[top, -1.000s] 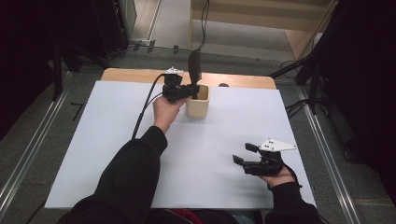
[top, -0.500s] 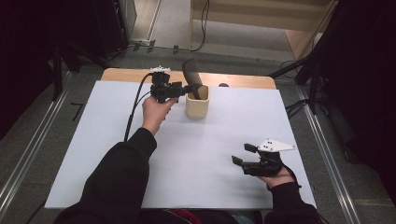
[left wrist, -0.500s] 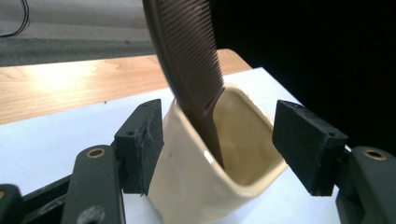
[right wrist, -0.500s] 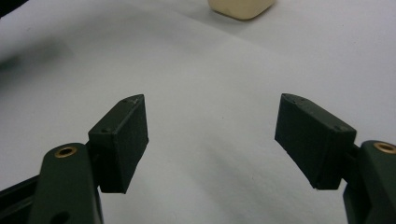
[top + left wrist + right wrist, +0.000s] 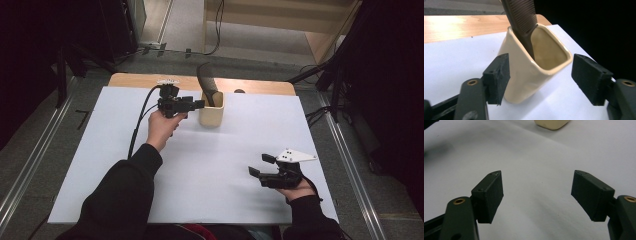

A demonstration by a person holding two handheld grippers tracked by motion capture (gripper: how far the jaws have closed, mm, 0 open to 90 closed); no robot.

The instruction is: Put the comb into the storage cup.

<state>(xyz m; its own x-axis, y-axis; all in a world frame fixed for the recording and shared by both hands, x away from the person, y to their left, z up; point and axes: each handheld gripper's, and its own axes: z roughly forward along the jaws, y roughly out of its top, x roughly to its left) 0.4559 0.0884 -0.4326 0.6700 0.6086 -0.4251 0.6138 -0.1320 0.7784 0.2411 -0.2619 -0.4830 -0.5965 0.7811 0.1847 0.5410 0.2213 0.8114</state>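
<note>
The left gripper, at nine o'clock of the cream cup, has just been opening its jaws, nothing pressed. A dark comb stands inside the cup. No writing is readable. The right gripper, at four o'clock, is spread wide and holds nothing.

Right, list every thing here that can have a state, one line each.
Comb: standing in the cup, leaning, released.
Cup: upright on the white sheet, nothing gripping it.
Left gripper: jaws just opened, beside the cup.
Right gripper: open, holding nothing, over the sheet.
</note>
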